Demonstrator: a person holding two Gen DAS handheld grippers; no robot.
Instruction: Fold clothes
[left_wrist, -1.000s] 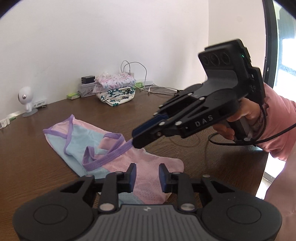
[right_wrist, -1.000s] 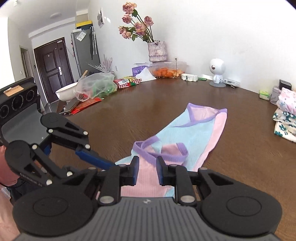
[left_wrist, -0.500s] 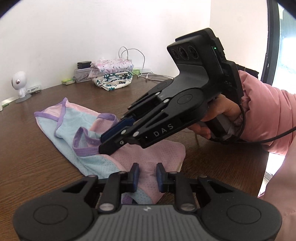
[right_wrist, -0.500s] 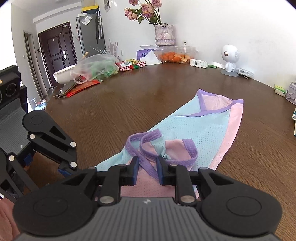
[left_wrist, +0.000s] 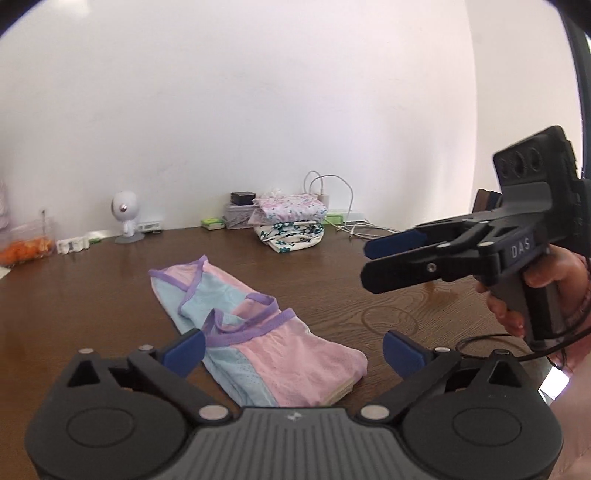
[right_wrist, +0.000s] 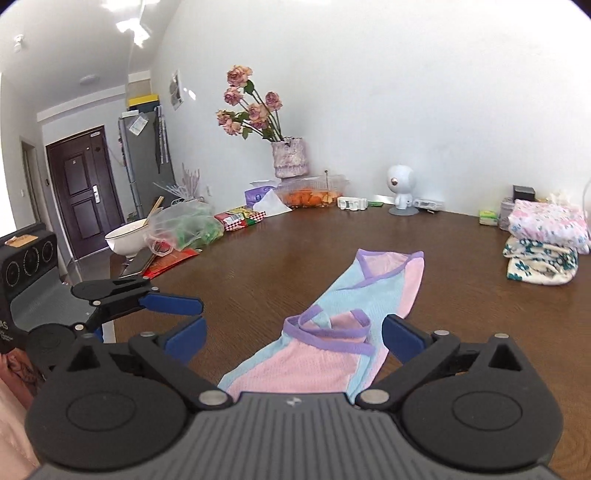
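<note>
A pink and light-blue garment with purple trim (left_wrist: 255, 332) lies folded over on the brown table (left_wrist: 369, 288); it also shows in the right wrist view (right_wrist: 332, 332). My left gripper (left_wrist: 293, 349) is open and empty, raised just in front of the garment's near end. My right gripper (right_wrist: 293, 341) is open and empty above the garment's near end. In the left wrist view the right gripper (left_wrist: 369, 260) hangs in the air right of the garment. In the right wrist view the left gripper (right_wrist: 194, 314) is at the left, open.
A stack of folded clothes (left_wrist: 290, 223) sits at the back by the wall, also in the right wrist view (right_wrist: 543, 243). A small white robot figure (right_wrist: 400, 190), a flower vase (right_wrist: 290, 158), a food tray (right_wrist: 312, 192), a bowl (right_wrist: 127, 240) and bags line the table's far side.
Both grippers were shut at the garment and have opened and lifted away. The garment's folded upper part now lies flat on the table.
</note>
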